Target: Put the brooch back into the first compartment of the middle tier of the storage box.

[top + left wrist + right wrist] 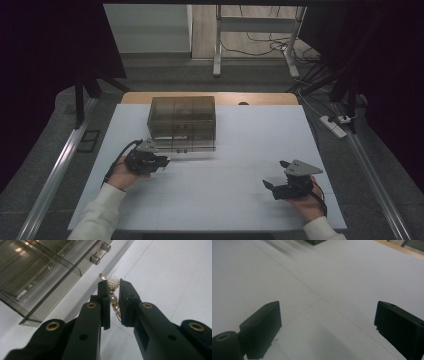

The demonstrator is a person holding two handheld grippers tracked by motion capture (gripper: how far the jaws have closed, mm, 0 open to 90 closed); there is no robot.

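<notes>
L gripper is clamped on a pearl bead strand: jaws nearly together, the big textured pearl pinched right at the tips. The strand's long axis runs along the gap between the jaws. Its far end, a small bead w/ gold bits, pokes out past the tips toward the drawer box, and the smooth pearls trail back down the gap toward the gripper body. So the strand lies roughly in line w/ the gripper's own pointing direction and sits above the white table top, not resting on it as far as the left gripper view shows.

Just beyond the tips, up and left in that view, is a smoky see-through drawer box w/ two small round knobs on its front. It is near the strand but apart from it.

In the high view the L gripper sits at the box's front left corner, held by the left hand, jaws pointing right along the box front. The strand is too small to make out there.

R gripper is well apart, at the table's right near side, in the right hand. Its jaws stand wide apart w/ nothing between them, over bare white surface in the right gripper view.
</notes>
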